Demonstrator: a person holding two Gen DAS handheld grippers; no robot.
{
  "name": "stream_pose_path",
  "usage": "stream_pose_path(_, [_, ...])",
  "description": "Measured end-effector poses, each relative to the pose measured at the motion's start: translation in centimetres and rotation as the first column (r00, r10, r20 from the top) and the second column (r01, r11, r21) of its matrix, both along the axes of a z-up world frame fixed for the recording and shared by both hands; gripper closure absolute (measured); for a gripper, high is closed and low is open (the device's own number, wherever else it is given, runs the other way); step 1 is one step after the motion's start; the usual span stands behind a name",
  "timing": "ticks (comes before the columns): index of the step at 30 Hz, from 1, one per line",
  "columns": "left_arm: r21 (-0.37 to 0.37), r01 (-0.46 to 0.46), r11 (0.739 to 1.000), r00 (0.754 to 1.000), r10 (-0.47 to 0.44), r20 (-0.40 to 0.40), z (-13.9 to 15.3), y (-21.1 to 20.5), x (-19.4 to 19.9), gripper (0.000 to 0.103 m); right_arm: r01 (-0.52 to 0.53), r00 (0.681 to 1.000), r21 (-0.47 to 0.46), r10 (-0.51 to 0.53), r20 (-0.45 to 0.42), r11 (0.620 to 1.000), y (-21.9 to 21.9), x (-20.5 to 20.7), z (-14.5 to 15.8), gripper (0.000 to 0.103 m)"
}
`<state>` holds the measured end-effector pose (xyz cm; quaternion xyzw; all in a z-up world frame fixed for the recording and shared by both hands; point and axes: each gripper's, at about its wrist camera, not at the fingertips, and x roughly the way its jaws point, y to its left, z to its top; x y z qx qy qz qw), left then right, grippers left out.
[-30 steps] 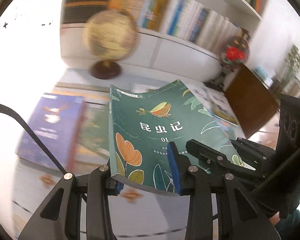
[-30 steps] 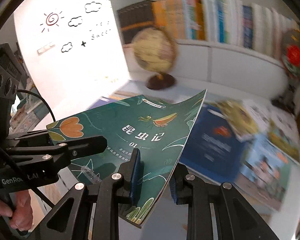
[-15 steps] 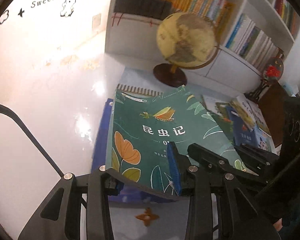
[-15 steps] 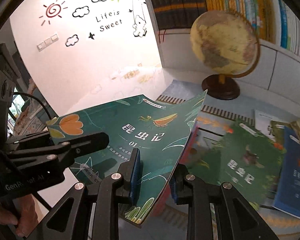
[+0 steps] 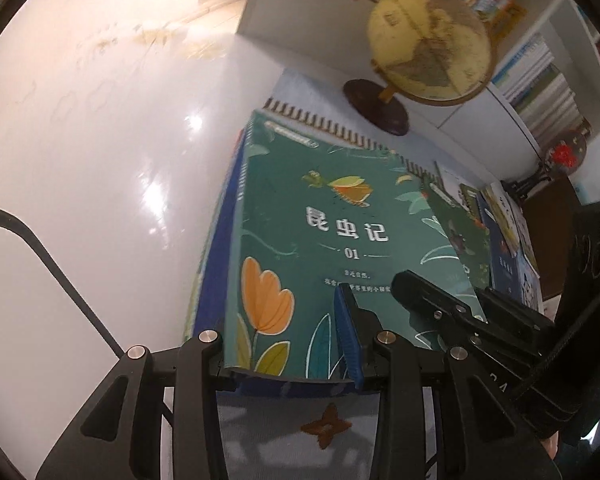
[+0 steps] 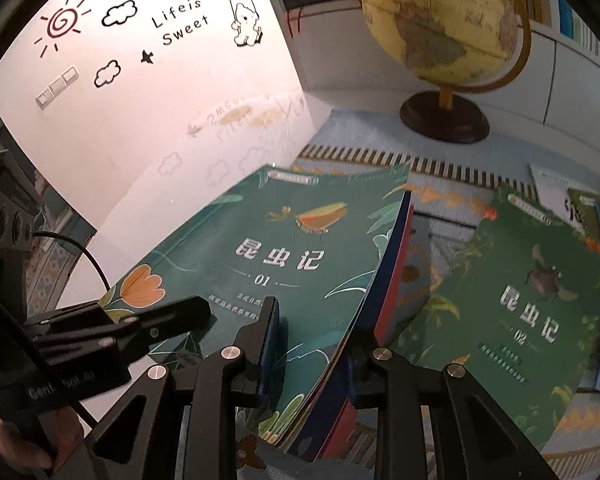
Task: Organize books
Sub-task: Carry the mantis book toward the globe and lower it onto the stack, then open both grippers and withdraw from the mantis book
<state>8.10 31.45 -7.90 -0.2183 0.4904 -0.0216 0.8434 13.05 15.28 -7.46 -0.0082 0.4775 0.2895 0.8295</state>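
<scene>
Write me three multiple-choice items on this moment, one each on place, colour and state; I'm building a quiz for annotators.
1. The green book numbered 01 lies:
A. on a blue book
B. on a shelf
C. under the globe

2. The flower at its lower corner is:
A. purple
B. orange
C. white

3. The left hand-held gripper is:
A. open, clear of the books
B. shut on a cup
C. shut on the book numbered 01

Answers: 1 A, a blue book shows beneath its edge; 2 B, the petals are orange; 3 C, its fingers clamp the near edge.
</scene>
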Motion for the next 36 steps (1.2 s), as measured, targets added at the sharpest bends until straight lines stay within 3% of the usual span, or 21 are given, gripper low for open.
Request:
stream_pose_path(9, [-0.011, -0.064, 0.998, 0.998, 0.064, -0.009, -0.7, 2.5, -2.0, 0.062, 0.009, 0.991, -0.046, -0.015, -0.132, 0.999, 0.5, 0.4, -2.7, 0.069])
stream_pose_path(16, [-0.02, -0.096, 0.995, 0.995, 0.096, 0.001, -0.4, 2.1, -4.3, 0.062, -0.081, 0.992, -0.093, 0.071, -0.107, 0.992, 1.5, -1.3, -2.8, 0.048])
stream_pose_path(19, [-0.013, -0.097, 0.995, 0.995, 0.097, 0.015, 0.4, 1.0, -5.3, 0.062, -0.089, 0.986, -0.12, 0.07, -0.15, 0.989, 0.8, -1.4, -2.7, 0.047])
stream_pose_path(28, [0.002, 0.017, 1.0, 0.999, -0.017, 0.047, 3.3, -7.7, -7.0, 0.061, 0.078, 0.98, -0.076, -0.091, -0.176, 0.994, -10.5, -6.5, -0.7, 0.046])
stream_pose_path(36, [0.01, 0.228, 0.974, 0.973, -0.228, 0.033, 4.7, -21.6, -9.6, 0.056, 0.31, 0.937, -0.019, -0.308, -0.167, 0.951, -24.4, -12.1, 2.0, 0.046])
